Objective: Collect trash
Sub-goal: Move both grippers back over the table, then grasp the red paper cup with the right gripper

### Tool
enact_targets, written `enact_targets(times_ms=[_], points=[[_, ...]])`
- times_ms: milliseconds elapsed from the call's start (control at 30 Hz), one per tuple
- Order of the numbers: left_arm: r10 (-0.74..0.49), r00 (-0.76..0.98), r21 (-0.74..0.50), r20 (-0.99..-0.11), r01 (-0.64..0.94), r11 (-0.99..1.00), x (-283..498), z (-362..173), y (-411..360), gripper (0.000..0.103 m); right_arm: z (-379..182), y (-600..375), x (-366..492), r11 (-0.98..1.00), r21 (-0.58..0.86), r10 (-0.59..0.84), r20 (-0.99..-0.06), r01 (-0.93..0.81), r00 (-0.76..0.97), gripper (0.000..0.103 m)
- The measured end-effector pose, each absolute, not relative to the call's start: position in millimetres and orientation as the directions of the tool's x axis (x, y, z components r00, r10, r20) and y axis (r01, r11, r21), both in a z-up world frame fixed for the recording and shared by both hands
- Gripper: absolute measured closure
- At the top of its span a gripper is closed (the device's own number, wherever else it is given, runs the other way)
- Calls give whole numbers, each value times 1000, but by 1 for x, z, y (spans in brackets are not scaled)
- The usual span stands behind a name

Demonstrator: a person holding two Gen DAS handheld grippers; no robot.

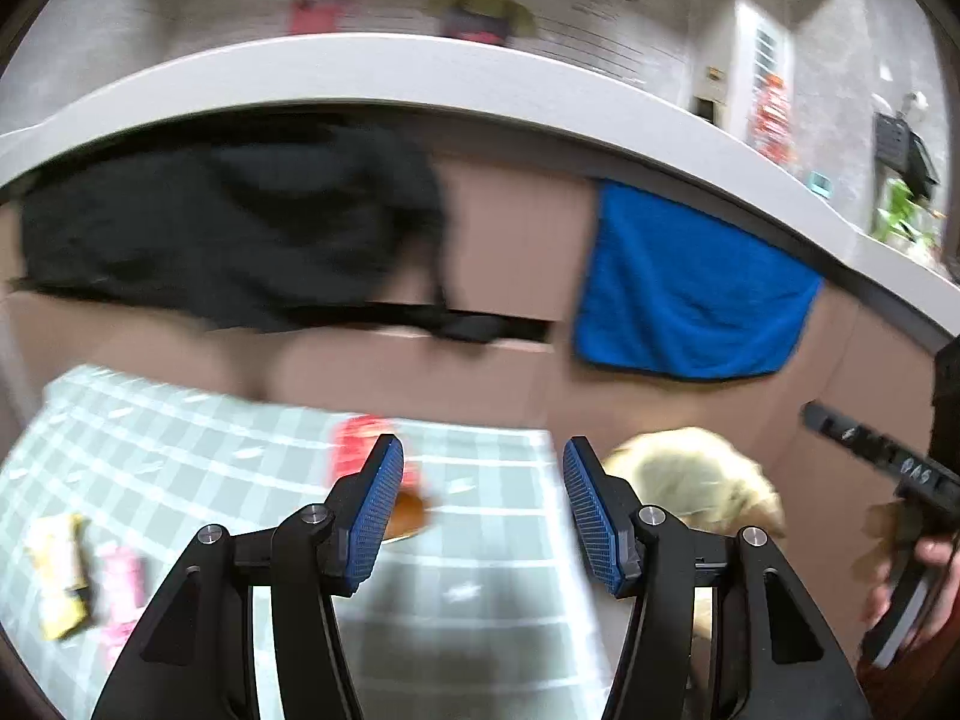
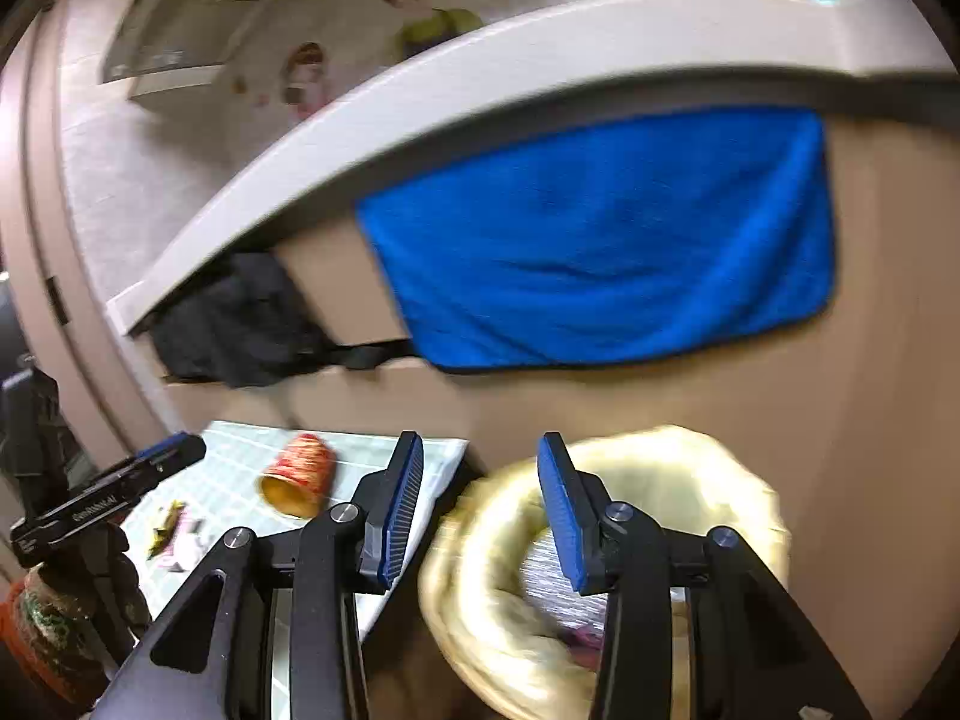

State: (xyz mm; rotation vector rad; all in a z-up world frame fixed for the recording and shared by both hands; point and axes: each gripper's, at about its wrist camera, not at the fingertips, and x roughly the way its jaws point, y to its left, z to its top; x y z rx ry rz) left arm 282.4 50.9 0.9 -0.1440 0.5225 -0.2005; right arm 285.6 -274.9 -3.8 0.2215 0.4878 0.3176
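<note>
A red and gold paper cup [image 2: 298, 473] lies on its side on the green checked cloth [image 2: 240, 468]; it also shows behind my left finger in the left wrist view [image 1: 360, 450]. A yellow wrapper [image 1: 60, 576] and a pink wrapper [image 1: 123, 594] lie at the cloth's left. A bin with a pale yellow bag [image 2: 630, 480] stands right of the cloth, with trash inside [image 2: 552, 594]. My left gripper [image 1: 480, 504] is open and empty above the cloth. My right gripper [image 2: 480, 504] is open and empty over the bin's rim. Both views are blurred.
A brown cabinet front [image 1: 510, 228] under a white counter edge [image 1: 420, 72] carries a hanging blue towel [image 2: 600, 240] and a black cloth [image 1: 228, 222]. The other gripper shows at the right edge of the left view [image 1: 888, 462]. Small wrappers [image 2: 171, 531] lie on the cloth.
</note>
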Motion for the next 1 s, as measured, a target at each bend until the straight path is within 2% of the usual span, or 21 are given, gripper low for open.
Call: enact_targets(times_ms=[100, 267, 333, 533, 733, 1000], points=[[-132, 865, -204, -483, 35, 978, 261, 0, 111, 47, -1, -244, 285, 912, 284, 394, -406, -296, 825, 65], [31, 869, -249, -494, -176, 952, 229, -12, 213, 47, -6, -186, 290, 888, 268, 458, -443, -374, 771, 65], [57, 857, -274, -512, -225, 935, 220, -22, 243, 47, -10, -159, 291, 873, 265, 487, -454, -409, 746, 65], [64, 839, -325, -540, -279, 904, 204, -53, 294, 47, -28, -81, 296, 840, 241, 535, -519, -487, 666, 65], [30, 829, -371, -558, -282, 885, 193, -75, 318, 47, -45, -20, 335, 874, 93, 436, -588, -478, 682, 65], [27, 820, -407, -572, -312, 858, 176, -86, 344, 47, -78, 3, 412, 926, 112, 337, -675, -360, 657, 62]])
